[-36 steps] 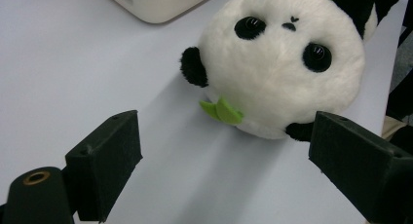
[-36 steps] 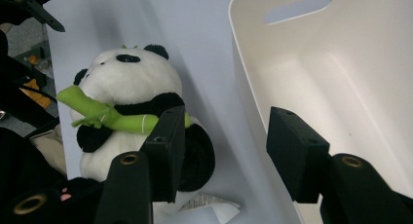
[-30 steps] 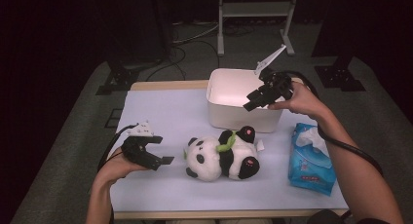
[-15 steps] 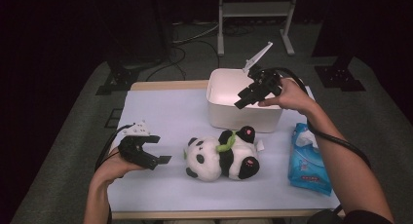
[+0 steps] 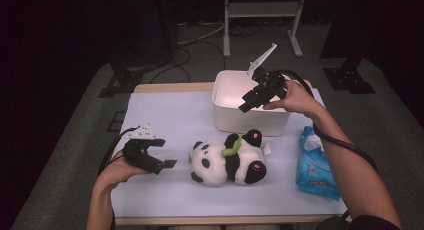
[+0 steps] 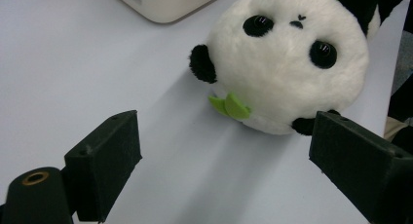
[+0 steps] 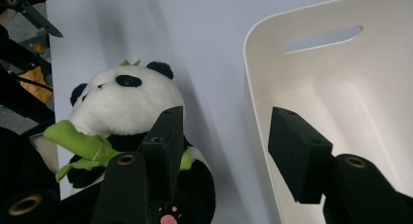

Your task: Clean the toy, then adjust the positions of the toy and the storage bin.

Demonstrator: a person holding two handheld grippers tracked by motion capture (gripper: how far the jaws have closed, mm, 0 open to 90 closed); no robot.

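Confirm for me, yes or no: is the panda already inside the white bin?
No, the panda lies on the table in front of the white bin, not in it.

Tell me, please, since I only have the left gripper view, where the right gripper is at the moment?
Observer: The right gripper is over the near rim of the white bin, jaws open and empty.
Operator: Thank you. Is anything inside that bin?
Observer: The part of its inside seen in the right gripper view is bare.
Operator: What lies beyond the panda?
Observer: A blue tissue pack lies on the far side of the panda from the left gripper.
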